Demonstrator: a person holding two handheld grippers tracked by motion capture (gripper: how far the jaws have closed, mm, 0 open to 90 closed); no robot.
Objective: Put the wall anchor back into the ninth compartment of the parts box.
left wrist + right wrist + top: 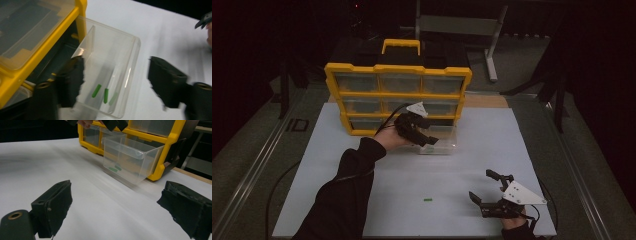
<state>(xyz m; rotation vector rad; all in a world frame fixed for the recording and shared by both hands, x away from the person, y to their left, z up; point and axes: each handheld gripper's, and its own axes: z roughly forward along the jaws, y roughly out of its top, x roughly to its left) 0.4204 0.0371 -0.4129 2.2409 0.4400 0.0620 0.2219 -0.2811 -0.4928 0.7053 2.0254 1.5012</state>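
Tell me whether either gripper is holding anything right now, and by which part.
Nothing is held. The left gripper hangs open over the clear plastic drawer; the right gripper is open above the white table.

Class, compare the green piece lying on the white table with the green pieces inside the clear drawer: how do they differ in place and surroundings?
The lone green piece lies bare on the white table, near the person's side; the green pieces in the drawer lie on the floor of the pulled-out clear drawer, walled in. The lone piece sits nearer the right gripper; the drawer pieces sit under the open left gripper. All share a green colour and small stick shape.
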